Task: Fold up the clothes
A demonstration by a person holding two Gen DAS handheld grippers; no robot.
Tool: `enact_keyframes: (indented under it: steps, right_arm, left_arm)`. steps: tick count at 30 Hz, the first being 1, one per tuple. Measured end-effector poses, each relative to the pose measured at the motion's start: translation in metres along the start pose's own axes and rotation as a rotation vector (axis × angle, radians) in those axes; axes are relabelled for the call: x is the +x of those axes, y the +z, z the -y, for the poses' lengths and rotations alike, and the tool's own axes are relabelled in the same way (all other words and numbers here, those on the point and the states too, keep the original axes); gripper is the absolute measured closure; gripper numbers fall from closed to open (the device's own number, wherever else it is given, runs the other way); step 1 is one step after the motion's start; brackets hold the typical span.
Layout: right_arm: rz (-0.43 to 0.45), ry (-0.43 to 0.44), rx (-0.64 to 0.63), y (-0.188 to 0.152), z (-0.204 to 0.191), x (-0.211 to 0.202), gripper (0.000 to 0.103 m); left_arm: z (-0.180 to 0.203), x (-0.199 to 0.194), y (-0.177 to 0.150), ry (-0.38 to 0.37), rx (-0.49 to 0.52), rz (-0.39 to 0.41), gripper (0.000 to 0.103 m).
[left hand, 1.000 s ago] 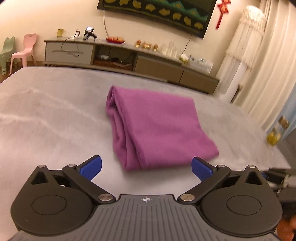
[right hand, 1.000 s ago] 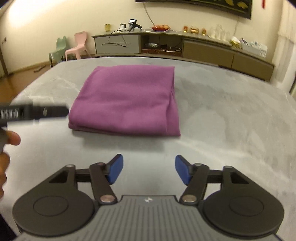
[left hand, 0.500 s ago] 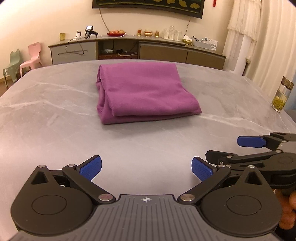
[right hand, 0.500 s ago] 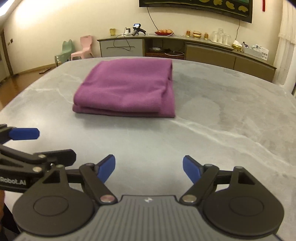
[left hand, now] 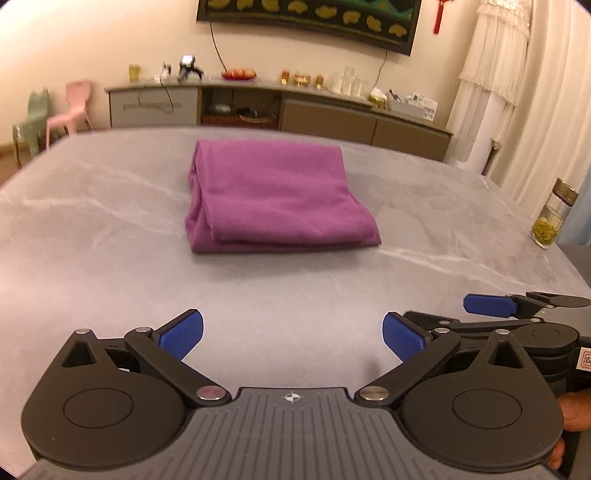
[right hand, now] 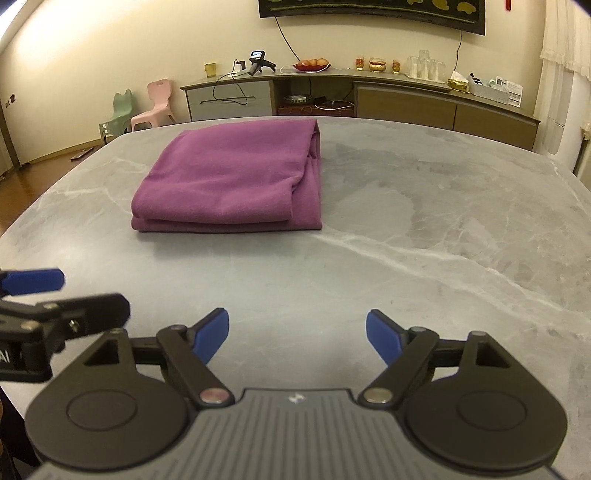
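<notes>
Both grippers backing off; purple cloth (left hand: 275, 195) now lying folded, far ahead, centred between left gripper (left hand: 293, 334) and right gripper (right hand: 295, 336); right jaws just opening, both wide, empty.

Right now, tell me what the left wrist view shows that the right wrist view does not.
Only the left wrist view shows the glass jar with a gold lid at the table's right edge, and a red hanging ornament on the wall.

Only the right wrist view shows the wooden floor left of the table.

Both show the folded purple cloth lying on the grey marble table, the sideboard, two small chairs, and both hand-held grippers: the left hand-held gripper and right hand-held gripper stand open, holding nothing.
</notes>
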State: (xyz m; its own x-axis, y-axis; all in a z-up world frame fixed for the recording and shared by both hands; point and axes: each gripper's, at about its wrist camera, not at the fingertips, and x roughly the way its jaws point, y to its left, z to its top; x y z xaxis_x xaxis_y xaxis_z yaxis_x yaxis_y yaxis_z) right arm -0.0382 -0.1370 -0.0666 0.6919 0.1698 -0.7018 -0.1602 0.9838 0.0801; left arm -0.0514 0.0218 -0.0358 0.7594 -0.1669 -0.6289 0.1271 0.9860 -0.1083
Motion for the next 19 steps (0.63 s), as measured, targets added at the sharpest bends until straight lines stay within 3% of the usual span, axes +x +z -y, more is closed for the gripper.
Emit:
enact_keyframes:
  steps: [19]
  right_arm:
    - [0.009,0.001,-0.009,-0.002,-0.003,-0.006,0.02]
  left_arm:
    - [0.0,-0.015,0.001,0.027,-0.014,0.009,0.001]
